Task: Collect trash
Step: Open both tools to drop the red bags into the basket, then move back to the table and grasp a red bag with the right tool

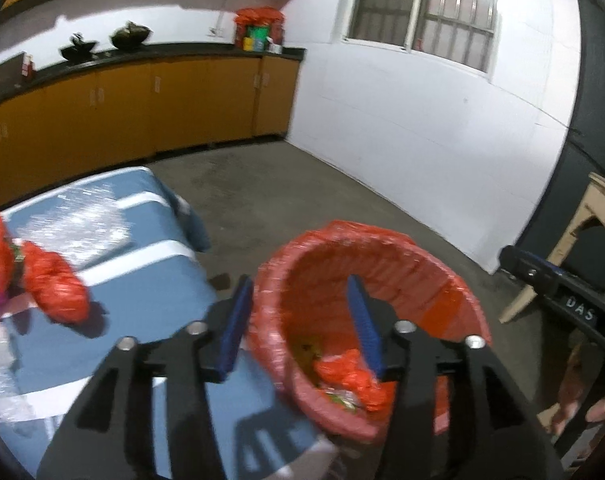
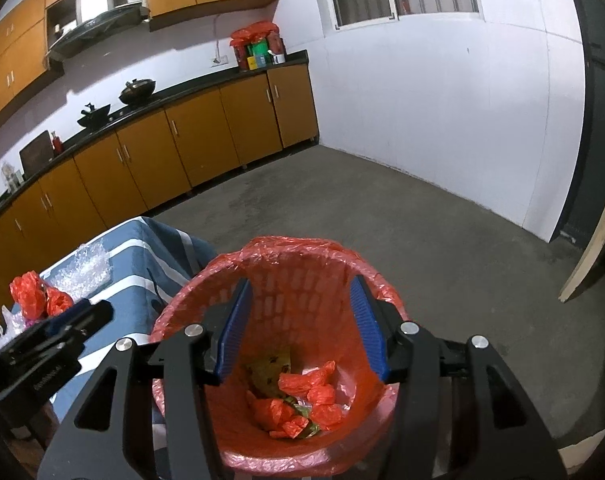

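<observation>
Black linkages and blue finger pads frame both wrist views. Seen from its own camera, the right gripper [image 2: 300, 328] hangs over the mouth of the trash basket [image 2: 222, 440], jaws about half apart with nothing between the pads. The left gripper [image 1: 300, 328] is likewise parted and empty, straddling the basket's near-left rim, one pad over the table and the other over the opening.

That basket is a perforated pink-red bin lined with a red plastic bag [image 2: 290, 246] folded out over its rim. It stands on the concrete floor [image 2: 442, 264], just beside the corner of a table draped in a blue cloth with white stripes [image 2: 136, 252]. At the bottom lie crumpled red plastic scraps [image 2: 306, 400], a yellowish-green wrapper [image 2: 268, 370] and some smaller bits too tangled to tell apart.

On the table, crumpled clear plastic film [image 1: 78, 220] glints near the far edge, and a bunched red bag [image 1: 52, 284] sits closer, beside something pink cut off at the picture's left edge. The left wrist view is motion-blurred, so these shapes stay soft. In it, the right gripper's body enters from the right, with part of a hand [image 1: 582, 408] at the lower corner.

Beyond, orange-brown cabinets [image 2: 206, 140] run under a dark counter carrying two dark woks [image 2: 136, 90] and a red-bagged bundle [image 2: 256, 46] in the corner. The basket's base is hidden by the gripper bodies.
</observation>
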A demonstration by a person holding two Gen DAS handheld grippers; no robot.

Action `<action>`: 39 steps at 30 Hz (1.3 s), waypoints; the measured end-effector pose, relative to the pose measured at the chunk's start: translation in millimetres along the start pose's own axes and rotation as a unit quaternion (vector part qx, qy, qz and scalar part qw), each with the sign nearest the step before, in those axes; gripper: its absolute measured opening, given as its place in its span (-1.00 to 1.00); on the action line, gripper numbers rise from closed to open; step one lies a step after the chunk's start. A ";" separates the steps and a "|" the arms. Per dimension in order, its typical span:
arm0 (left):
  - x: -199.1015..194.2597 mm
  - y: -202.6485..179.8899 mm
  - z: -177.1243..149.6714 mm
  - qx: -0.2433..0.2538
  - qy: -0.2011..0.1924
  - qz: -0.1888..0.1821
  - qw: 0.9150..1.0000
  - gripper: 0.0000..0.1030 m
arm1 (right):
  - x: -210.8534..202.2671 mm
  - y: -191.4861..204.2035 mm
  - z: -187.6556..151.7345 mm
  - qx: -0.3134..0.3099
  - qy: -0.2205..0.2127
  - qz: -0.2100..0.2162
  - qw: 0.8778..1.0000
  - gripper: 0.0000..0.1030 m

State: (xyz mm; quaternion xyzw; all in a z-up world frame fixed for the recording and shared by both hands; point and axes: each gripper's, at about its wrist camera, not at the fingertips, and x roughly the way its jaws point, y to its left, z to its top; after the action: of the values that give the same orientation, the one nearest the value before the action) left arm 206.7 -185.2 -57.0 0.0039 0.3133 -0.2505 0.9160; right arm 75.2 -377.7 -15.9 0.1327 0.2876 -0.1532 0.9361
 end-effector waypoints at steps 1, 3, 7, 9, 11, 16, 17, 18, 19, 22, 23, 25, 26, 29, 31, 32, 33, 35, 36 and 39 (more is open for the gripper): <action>-4.1 2.3 -0.5 0.000 -0.004 0.007 1.000 0.14 | -0.5 2.7 0.1 -0.004 0.000 0.001 1.000 0.01; -13.3 9.5 -2.0 0.001 -0.011 0.027 1.000 0.23 | -1.4 12.1 -0.6 -0.012 -0.001 0.007 1.000 0.01; -35.3 29.1 -7.8 0.001 -0.023 0.065 0.998 0.30 | -2.2 30.4 -2.0 -0.028 -0.001 0.023 0.999 0.01; -46.4 41.4 -11.4 -0.004 -0.028 0.084 0.996 0.34 | -2.7 42.2 -2.3 -0.034 0.000 0.034 0.999 0.01; -56.7 52.4 -15.3 -0.007 -0.033 0.102 0.994 0.36 | -2.7 55.6 -3.2 -0.044 0.001 0.046 0.998 0.01; -85.2 91.7 -27.1 -0.026 -0.042 0.154 0.987 0.44 | -2.8 90.7 -5.8 -0.071 0.003 0.070 0.995 0.17; -91.4 101.3 -30.4 -0.032 -0.043 0.166 0.985 0.45 | -3.2 99.0 -6.6 -0.076 0.004 0.077 0.994 0.19; -97.2 110.4 -33.8 -0.036 -0.044 0.177 0.982 0.47 | -3.1 104.8 -7.9 -0.081 0.004 0.083 0.993 0.19; -101.4 117.3 -36.6 -0.039 -0.045 0.185 0.981 0.48 | -3.7 111.9 -8.8 -0.085 0.004 0.088 0.992 0.19; -117.6 141.8 -46.8 -0.049 -0.045 0.215 0.974 0.50 | -2.8 134.7 -13.4 -0.099 0.008 0.108 0.989 0.19; -122.9 149.6 -50.0 -0.053 -0.045 0.223 0.972 0.50 | -2.3 142.4 -14.5 -0.103 0.010 0.114 0.988 0.19; -135.4 167.2 -56.9 -0.063 -0.047 0.243 0.967 0.50 | -0.1 161.4 -17.6 -0.113 0.013 0.129 0.985 0.19; -140.5 172.5 -59.9 -0.067 -0.049 0.251 0.964 0.50 | 0.9 170.1 -18.4 -0.118 0.014 0.136 0.983 0.19; -155.8 193.8 -67.8 -0.085 -0.052 0.273 0.957 0.53 | 6.3 200.0 -24.2 -0.138 0.020 0.160 0.977 0.19; -164.8 206.6 -73.5 -0.097 -0.054 0.284 0.952 0.55 | 13.7 220.8 -28.3 -0.148 0.026 0.177 0.973 0.19; -168.4 211.5 -75.0 -0.102 -0.055 0.289 0.950 0.55 | 20.4 233.4 -30.6 -0.153 0.031 0.185 0.970 0.19; -172.1 216.7 -76.4 -0.107 -0.056 0.293 0.949 0.56 | 24.7 240.9 -32.6 -0.155 0.035 0.189 0.969 0.19; -178.9 227.8 -80.6 -0.116 -0.060 0.302 0.944 0.58 | 36.6 258.4 -36.1 -0.161 0.045 0.199 0.966 0.19; -181.3 230.5 -81.3 -0.118 -0.061 0.304 0.943 0.60 | 44.5 268.9 -38.9 -0.167 0.051 0.203 0.964 0.19; -188.2 244.4 -85.1 -0.126 -0.065 0.311 0.940 0.61 | 64.6 296.1 -46.6 -0.185 0.065 0.208 0.958 0.30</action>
State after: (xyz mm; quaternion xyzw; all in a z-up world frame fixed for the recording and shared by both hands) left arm 143.2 128.4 -53.6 -0.0303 0.2653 0.0888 0.9596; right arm 210.3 -103.9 -43.0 0.0235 0.3368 0.1093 0.9349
